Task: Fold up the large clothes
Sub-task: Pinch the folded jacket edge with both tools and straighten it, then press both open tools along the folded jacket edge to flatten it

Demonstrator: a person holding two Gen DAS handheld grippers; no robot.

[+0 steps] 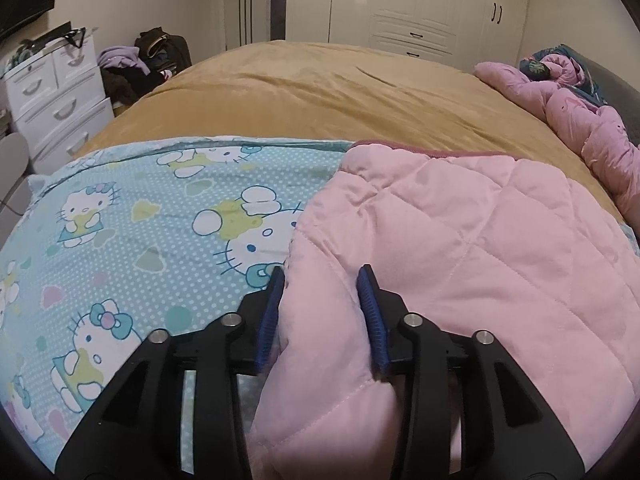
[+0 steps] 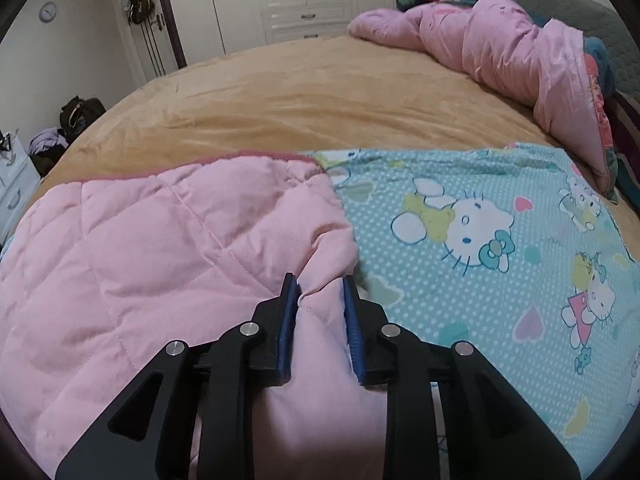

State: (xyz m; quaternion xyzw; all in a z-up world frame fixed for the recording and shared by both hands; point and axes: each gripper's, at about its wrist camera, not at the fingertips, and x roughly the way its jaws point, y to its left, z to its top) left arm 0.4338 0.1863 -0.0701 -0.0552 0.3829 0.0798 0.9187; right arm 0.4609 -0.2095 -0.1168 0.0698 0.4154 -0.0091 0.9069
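Note:
A quilt lies on the bed, its pink quilted side (image 1: 460, 240) folded over the light-blue cartoon-cat printed side (image 1: 152, 216). In the left wrist view my left gripper (image 1: 322, 276) straddles the left edge of the pink fold. Its blue pads (image 1: 266, 320) stand apart and the cloth lies loosely between them. In the right wrist view the pink fold (image 2: 160, 248) sits left of the blue print (image 2: 480, 232). My right gripper (image 2: 318, 284) holds the right edge of the fold, puckered between its narrowly set pads (image 2: 290, 320).
A tan bedspread (image 1: 320, 92) covers the bed beyond the quilt. A crumpled pink duvet (image 2: 480, 44) lies along the headboard side. White drawers (image 1: 56, 100) and a pile of bags and clothes (image 1: 152, 60) stand left of the bed. White wardrobes (image 1: 420, 4) line the far wall.

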